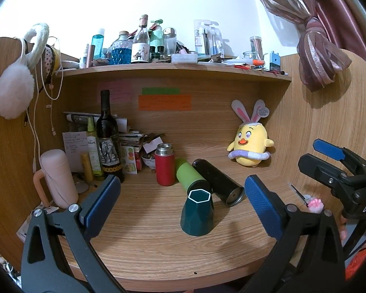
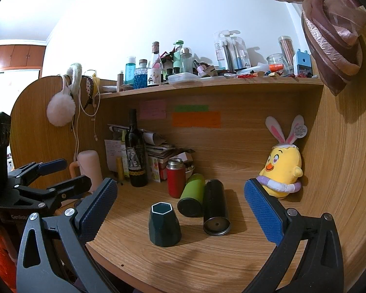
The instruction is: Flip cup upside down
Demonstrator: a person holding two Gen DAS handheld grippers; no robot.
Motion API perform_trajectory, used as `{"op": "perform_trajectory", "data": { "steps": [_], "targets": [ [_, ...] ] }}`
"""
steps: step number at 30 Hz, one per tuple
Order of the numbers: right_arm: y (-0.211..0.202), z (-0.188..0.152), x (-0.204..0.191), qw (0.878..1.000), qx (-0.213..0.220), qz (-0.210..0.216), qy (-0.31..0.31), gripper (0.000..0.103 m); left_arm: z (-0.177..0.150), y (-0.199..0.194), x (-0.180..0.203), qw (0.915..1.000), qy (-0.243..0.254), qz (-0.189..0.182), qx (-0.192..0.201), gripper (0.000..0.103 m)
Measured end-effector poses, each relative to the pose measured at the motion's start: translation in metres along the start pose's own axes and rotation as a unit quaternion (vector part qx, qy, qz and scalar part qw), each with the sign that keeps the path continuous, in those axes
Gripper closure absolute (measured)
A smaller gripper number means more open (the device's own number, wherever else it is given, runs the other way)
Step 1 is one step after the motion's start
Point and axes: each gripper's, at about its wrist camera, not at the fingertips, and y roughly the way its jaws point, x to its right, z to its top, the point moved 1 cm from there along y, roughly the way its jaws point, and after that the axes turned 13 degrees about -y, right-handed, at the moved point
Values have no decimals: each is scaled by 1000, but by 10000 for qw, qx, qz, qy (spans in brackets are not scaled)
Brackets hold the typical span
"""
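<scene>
The dark green faceted cup (image 1: 197, 214) (image 2: 164, 224) stands on the wooden desk (image 1: 158, 249) (image 2: 207, 258), narrow hexagonal end up, free of both tools. Just behind it lie a green flask (image 1: 189, 177) (image 2: 192, 195) and a black flask (image 1: 217, 182) (image 2: 215, 206), side by side, with a red thermos (image 1: 164, 168) (image 2: 176, 180) upright beyond. Left gripper (image 1: 183, 202), fingers spread wide, holding nothing, cup between them. Right gripper (image 2: 180, 207), equally wide, empty. A yellow chick plush (image 1: 250, 144) (image 2: 281, 171) sits at the back right.
</scene>
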Motion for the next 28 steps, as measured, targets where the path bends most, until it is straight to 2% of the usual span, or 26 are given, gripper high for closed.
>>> {"op": "perform_trajectory", "data": {
  "steps": [5, 11, 28],
  "targets": [
    [0, 0, 0, 10000, -1, -5, -12, 0, -1, 3, 0, 10000, -64, -9, -63, 0],
    [0, 0, 0, 10000, -15, 16, -16, 0, -3, 13, -2, 9989, -240, -137, -383, 0],
    [2, 0, -2, 10000, -39, 36, -19, 0, -6, 12, 6, 9997, 34, 21, -221, 0]
  ]
}}
